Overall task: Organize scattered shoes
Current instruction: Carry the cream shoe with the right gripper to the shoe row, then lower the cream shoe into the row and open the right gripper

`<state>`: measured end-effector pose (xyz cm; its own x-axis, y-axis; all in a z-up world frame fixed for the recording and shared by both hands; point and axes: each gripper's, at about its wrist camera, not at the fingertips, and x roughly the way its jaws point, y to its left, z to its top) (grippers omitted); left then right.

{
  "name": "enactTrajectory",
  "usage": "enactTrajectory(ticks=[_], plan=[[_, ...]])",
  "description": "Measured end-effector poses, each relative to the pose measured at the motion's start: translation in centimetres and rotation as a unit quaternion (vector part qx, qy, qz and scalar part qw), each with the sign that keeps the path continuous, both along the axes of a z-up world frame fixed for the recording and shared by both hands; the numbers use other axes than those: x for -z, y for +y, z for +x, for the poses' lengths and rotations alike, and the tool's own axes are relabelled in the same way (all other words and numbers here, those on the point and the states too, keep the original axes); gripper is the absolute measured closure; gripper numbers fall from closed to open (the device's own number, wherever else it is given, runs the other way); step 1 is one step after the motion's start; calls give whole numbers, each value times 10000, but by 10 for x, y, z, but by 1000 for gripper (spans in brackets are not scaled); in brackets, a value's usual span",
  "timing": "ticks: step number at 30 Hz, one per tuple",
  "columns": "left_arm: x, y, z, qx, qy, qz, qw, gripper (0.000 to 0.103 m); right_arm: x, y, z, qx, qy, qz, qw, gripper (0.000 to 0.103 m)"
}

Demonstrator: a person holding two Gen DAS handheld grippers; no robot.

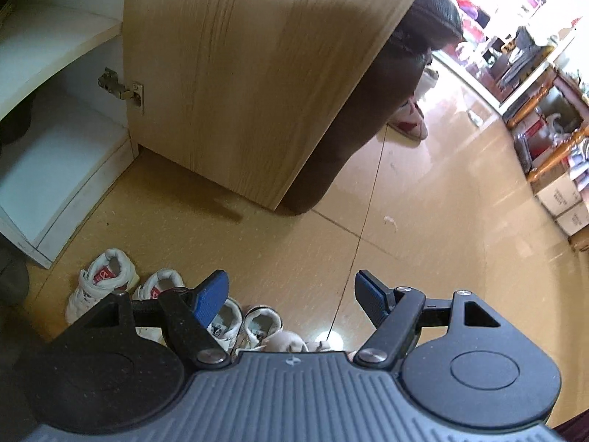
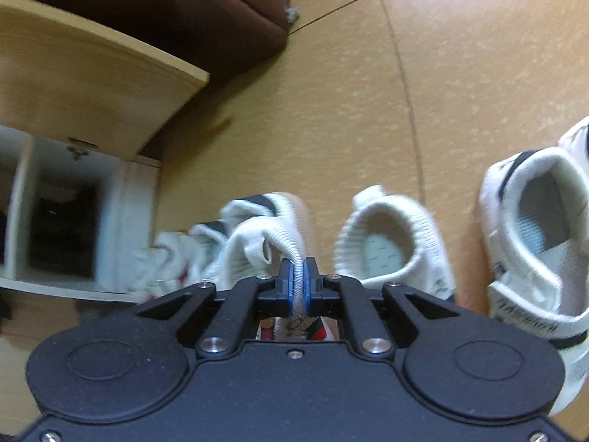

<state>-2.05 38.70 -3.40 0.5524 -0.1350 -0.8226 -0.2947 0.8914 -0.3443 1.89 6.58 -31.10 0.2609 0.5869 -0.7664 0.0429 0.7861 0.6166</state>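
A: Left wrist view?
B: My left gripper (image 1: 291, 294) has its blue-padded jaws wide apart, nothing between them, over tan floor tile (image 1: 423, 221). A row of small white sneakers (image 1: 106, 283) sits at 8 o'clock, partly under my tool. The open light-wood cabinet door (image 1: 239, 73) is at 12, the white shelf unit (image 1: 55, 129) at 10, and a dark brown leather sofa (image 1: 368, 110) behind the door at 1.
A: Right wrist view?
B: My right gripper (image 2: 300, 283) is clamped on the knit collar of a white knit slip-on shoe (image 2: 254, 246). Its mate (image 2: 390, 243) stands just beside at 2 o'clock, and a white strap sneaker with dark trim (image 2: 541, 228) at 3. The view is blurry.
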Motion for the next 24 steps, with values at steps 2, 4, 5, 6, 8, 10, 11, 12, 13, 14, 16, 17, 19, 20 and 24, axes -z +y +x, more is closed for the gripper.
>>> enactTrajectory(ticks=[2, 4, 5, 6, 8, 10, 11, 12, 13, 14, 16, 17, 19, 20, 24], plan=[[-1, -3, -1, 25, -37, -2, 10000, 28, -4, -1, -1, -59, -136, -382, 9992, 99], [-3, -5, -2, 36, -76, -28, 10000, 28, -9, -5, -2, -82, -290, -610, 9977, 99], [-4, -6, -3, 44, -103, -36, 9999, 28, -13, -7, -2, -74, -369, -728, 9966, 99], [-6, -7, -4, 53, -131, -44, 9999, 28, -16, -10, 0, -47, -409, -793, 9960, 99], [-7, -6, -5, 43, -152, -53, 9999, 28, -21, -14, 6, -83, -492, -947, 9943, 99], [-9, -6, -6, 23, -181, -71, 9998, 28, -25, -12, 12, -412, -580, -1066, 9917, 99], [-9, -6, -7, 13, -192, -73, 9998, 28, -25, -11, 15, -553, -588, -1105, 9906, 99], [-10, -5, -7, 6, -196, -82, 9998, 28, -23, -8, 18, -666, -555, -1129, 9898, 99], [-10, -5, -7, 1, -198, -90, 9998, 28, -21, -4, 20, -807, -531, -1184, 9883, 99], [-10, -5, -7, 2, -205, -92, 9997, 28, -18, 1, 23, -987, -518, -1283, 9855, 99], [-10, -4, -7, 4, -218, -98, 9997, 28, -17, 15, 30, -1452, -599, -1557, 9752, 99], [-10, -3, -7, -10, -220, -98, 9997, 28, -16, 22, 33, -1664, -628, -1686, 9695, 99], [-11, -1, -7, -30, -223, -93, 9997, 28, -11, 34, 41, -1982, -590, -1858, 9606, 98], [-11, -1, -6, -42, -225, -93, 9997, 28, -8, 39, 45, -2148, -549, -1888, 9567, 98], [-12, 1, -5, -61, -239, -107, 9996, 28, -6, 64, 47, -3089, -768, -2301, 9197, 96]])
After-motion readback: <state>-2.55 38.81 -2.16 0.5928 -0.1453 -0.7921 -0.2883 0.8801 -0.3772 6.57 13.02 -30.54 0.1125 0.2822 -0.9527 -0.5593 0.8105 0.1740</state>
